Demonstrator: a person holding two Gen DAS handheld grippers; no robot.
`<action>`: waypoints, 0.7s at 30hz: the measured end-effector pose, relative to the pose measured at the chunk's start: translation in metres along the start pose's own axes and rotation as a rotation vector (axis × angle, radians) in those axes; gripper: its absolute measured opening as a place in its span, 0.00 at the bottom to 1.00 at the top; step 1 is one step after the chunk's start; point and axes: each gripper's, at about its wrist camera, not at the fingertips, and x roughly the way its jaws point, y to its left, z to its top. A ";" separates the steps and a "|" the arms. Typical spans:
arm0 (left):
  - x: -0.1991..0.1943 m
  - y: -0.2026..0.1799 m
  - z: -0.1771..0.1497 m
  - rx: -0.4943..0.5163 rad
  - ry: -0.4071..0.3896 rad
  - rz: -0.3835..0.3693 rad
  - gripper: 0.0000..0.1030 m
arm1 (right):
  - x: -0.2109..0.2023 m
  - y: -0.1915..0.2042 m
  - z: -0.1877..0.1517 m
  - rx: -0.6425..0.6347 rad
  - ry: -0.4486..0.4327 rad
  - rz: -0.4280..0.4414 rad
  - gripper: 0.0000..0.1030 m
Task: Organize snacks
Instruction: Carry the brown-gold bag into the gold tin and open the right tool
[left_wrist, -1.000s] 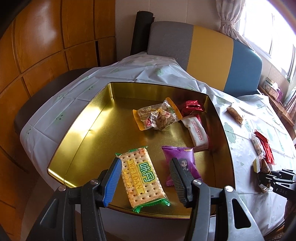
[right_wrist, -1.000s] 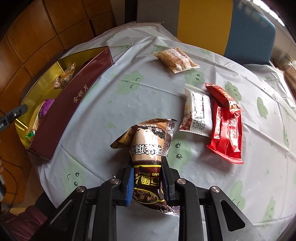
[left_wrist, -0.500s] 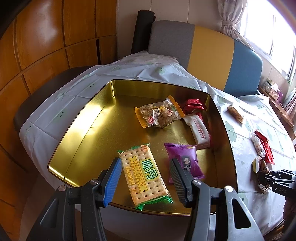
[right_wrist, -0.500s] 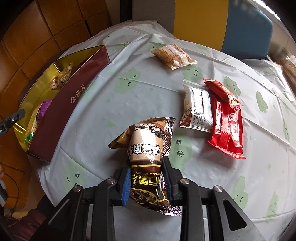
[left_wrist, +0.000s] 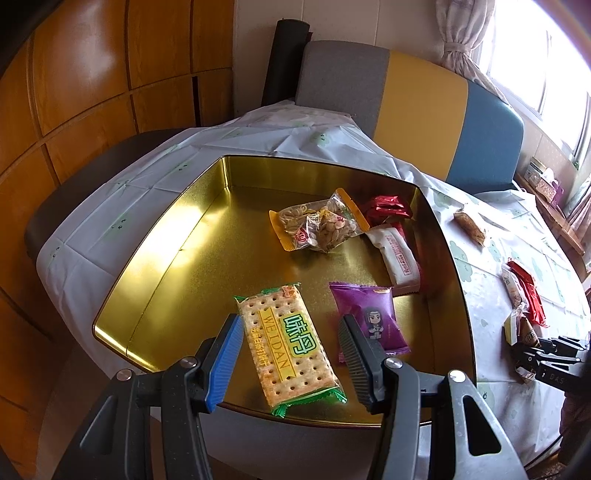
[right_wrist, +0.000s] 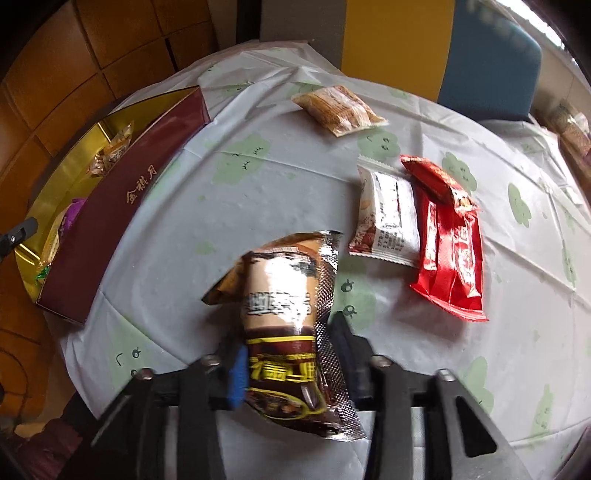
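Right gripper (right_wrist: 291, 365), 4 table snacks (right_wrist: 386, 218)

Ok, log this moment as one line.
left gripper: open over cracker pack in tin | right gripper: shut on brown packet | three packets on table

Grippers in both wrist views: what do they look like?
Both match: the left gripper and right gripper have black angular frames with silver screw heads, one ribbed blue pad and one ribbed dark grey pad. No cables show.
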 end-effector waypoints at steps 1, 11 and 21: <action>0.000 0.001 0.000 -0.001 -0.001 0.002 0.53 | -0.001 0.003 -0.001 -0.010 -0.006 -0.006 0.28; -0.004 0.023 0.006 -0.045 -0.029 0.049 0.53 | -0.026 0.025 0.013 0.066 -0.079 0.137 0.24; -0.005 0.034 0.007 -0.065 -0.039 0.064 0.53 | -0.048 0.110 0.054 -0.012 -0.154 0.333 0.24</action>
